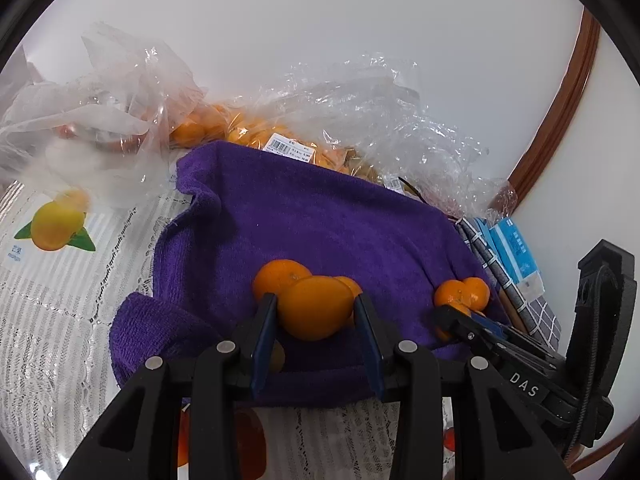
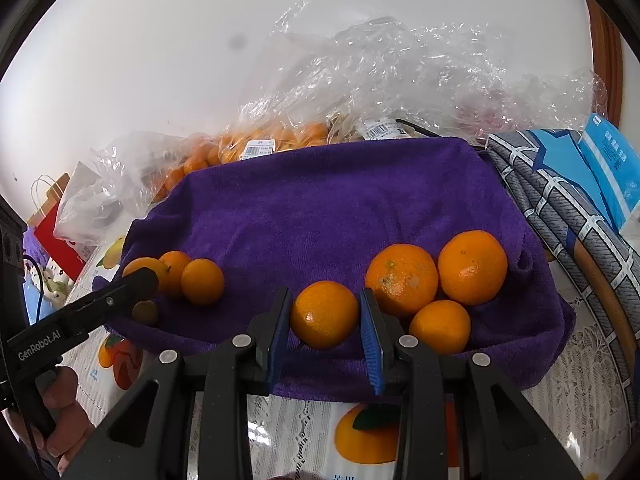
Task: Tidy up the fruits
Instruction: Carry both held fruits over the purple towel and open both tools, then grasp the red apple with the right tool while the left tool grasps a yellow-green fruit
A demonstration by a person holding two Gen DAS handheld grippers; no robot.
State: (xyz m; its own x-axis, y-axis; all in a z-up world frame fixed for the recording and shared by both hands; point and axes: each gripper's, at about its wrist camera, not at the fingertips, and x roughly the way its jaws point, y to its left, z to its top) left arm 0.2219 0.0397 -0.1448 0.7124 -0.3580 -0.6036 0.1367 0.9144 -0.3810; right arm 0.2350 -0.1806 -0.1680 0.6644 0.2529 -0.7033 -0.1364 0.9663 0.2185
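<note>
On the purple towel (image 2: 340,208), the right gripper (image 2: 325,316) has its fingers close on both sides of one round orange (image 2: 324,314); whether they touch it I cannot tell. Three more oranges lie just right. The left gripper (image 1: 316,312) likewise brackets an orange (image 1: 316,306) among three near the towel's left end.
</note>
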